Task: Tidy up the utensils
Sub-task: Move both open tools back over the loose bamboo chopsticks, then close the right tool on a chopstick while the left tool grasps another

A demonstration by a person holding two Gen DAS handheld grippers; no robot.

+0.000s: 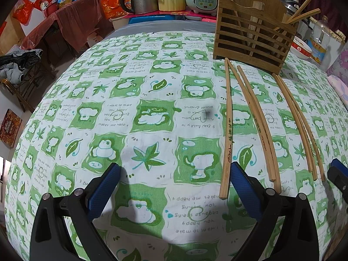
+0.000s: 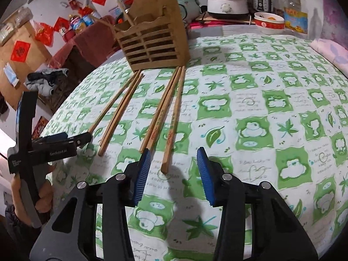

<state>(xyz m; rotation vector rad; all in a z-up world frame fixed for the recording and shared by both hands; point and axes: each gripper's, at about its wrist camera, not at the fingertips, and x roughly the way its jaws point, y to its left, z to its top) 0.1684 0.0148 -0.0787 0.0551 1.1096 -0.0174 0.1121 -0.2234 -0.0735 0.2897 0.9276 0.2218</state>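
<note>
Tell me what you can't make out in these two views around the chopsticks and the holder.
- Wooden holder, left wrist view: slats hide how many chopsticks stand inside.
- Red printing on the nearest chopstick, right wrist view: too small and blurred.
- Left gripper, right wrist view: seen side-on, jaw gap hidden.

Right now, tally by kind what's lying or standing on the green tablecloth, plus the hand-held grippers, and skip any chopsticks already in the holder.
Loose chopsticks on the cloth: 6, in two groups of 3
Wooden slatted holder: 1
Hand-held grippers: 2, left and right
Total: 9
</note>
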